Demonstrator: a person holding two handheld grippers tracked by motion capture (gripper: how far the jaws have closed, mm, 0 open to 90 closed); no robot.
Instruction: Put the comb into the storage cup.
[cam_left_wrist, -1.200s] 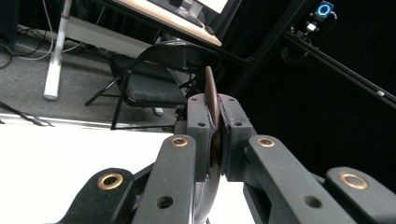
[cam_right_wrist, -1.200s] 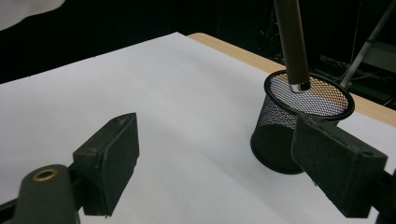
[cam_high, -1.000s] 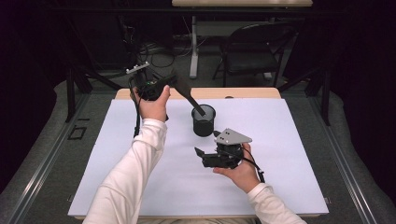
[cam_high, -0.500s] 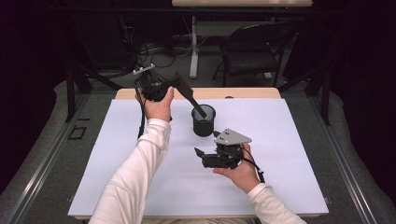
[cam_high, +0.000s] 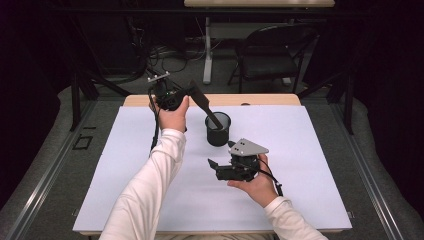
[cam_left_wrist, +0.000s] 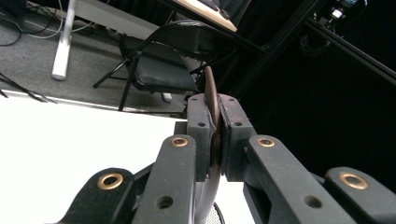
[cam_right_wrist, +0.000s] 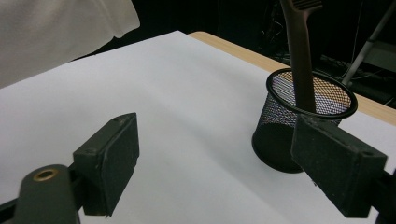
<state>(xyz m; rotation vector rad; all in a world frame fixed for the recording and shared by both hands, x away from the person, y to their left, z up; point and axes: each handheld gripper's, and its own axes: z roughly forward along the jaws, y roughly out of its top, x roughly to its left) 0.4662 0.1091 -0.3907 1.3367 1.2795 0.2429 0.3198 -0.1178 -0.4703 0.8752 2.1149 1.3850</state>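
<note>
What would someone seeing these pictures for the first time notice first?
Most likely the dark spatula, clamped in the left gripper at the table's far edge and slanting down into the black mesh cup in the middle of the white table. Next, the right gripper, nearer the person, lies level with its jaws open and empty, pointing left just in front of the cup.

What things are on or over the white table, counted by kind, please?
Black mesh cups: 1
Dark spatulas, head up, handle down in the cup: 1
Hand-held grippers, left gripper and right gripper: 2
Total: 4
</note>
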